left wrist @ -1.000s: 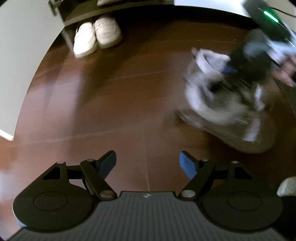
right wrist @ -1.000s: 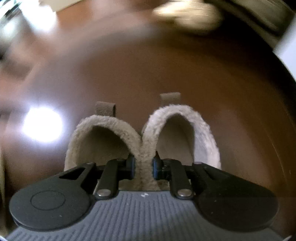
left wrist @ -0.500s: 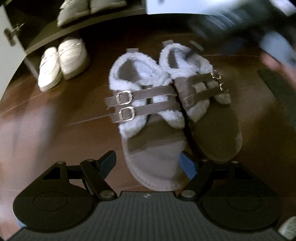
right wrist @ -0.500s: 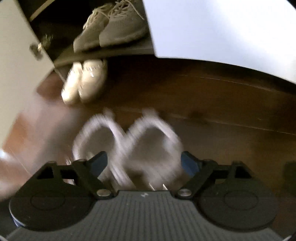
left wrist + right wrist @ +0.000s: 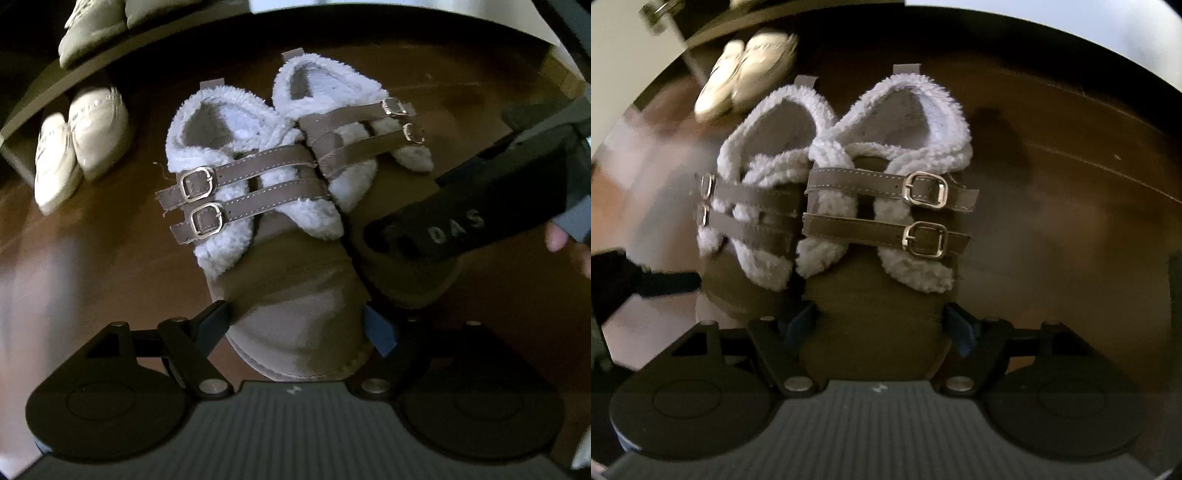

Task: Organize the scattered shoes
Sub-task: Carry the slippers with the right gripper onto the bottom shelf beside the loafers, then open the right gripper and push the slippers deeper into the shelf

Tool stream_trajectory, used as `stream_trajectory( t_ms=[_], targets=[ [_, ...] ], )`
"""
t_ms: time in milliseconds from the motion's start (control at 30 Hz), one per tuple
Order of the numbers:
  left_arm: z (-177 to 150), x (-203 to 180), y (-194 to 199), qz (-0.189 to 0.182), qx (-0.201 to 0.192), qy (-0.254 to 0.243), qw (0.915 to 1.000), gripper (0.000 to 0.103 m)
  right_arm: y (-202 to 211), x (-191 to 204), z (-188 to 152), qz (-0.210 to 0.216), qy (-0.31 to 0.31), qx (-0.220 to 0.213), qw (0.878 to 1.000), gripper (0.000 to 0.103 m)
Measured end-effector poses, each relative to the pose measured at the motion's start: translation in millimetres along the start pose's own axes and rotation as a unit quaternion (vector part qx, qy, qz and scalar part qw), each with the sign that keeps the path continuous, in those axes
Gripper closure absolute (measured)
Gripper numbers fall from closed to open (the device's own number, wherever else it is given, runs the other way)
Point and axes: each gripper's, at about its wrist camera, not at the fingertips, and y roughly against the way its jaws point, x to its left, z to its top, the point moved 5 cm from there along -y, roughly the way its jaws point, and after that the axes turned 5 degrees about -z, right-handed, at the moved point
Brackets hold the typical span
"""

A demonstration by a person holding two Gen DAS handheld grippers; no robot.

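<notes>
While each fleece-lined slipper's toe sits between your jaws, left gripper (image 5: pixel 297 325) opening, right gripper (image 5: pixel 879 323) closing, squeeze both evenly before lifting.

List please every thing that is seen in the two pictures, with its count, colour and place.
sandals: two, brown with white fleece and two buckled straps each, side by side on the floor.
loafers: two, cream, on the floor under the shelf.
shoes: pair, pale grey, on the shelf, partly cut off.
shelf: one, dark, at upper left.
floor: brown wood.
left hand-held gripper: one, black with blue pads, jaws opening, astride the toe of the left sandal.
right hand-held gripper: one, black with blue pads, jaws closing, astride the toe of the right sandal.
fingers: at the right edge.
</notes>
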Motion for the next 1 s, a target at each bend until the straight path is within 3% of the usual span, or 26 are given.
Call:
stream_trajectory(
  t_ms=[300, 500, 567, 633, 733, 833, 900, 1000],
  targets=[
    [71.1, 68.4, -37.2, 0.018, -0.028, 0.015, 0.9993, 0.02, -45.8, -0.2, 93.6, 0.002, -0.014, -0.01, 1.0, 0.03],
    [109.7, 97.4, -59.1, 0.04, -0.056, 0.007, 0.9976, 0.02, -78.7, 11.4, 141.2, -0.015, -0.027, -0.049, 0.998, 0.03],
    [113.4, 102.4, -61.8, 0.044, -0.068, 0.013, 0.9966, 0.021, -84.9, 13.6, 149.3, -0.015, -0.024, -0.058, 0.998, 0.027],
    [111.5, 105.8, -59.2, 0.041, -0.073, 0.027, 0.9961, 0.029, -89.1, 16.1, 153.2, -0.012, -0.02, -0.064, 0.998, 0.025],
    [98.9, 100.3, -47.3, 0.052, -0.077, 0.009, 0.9957, 0.033, -70.8, 14.9, 132.9, -0.012, 0.006, -0.094, 0.996, 0.028],
    [81.2, 98.8, -45.1, 0.071, -0.067, -0.004, 0.9952, 0.033, -59.9, 15.9, 103.6, -0.019, 0.037, -0.099, 0.994, 0.038],
    [75.9, 100.3, -46.2, 0.075, -0.062, -0.003, 0.9952, 0.034, -60.5, 17.5, 84.9, -0.019, 0.05, -0.086, 0.995, 0.069],
    [77.9, 106.9, -57.3, 0.079, -0.043, 0.015, 0.9958, 0.045, -74.2, 25.5, 80.5, -0.021, 0.059, -0.07, 0.996, 0.088]
  ],
)
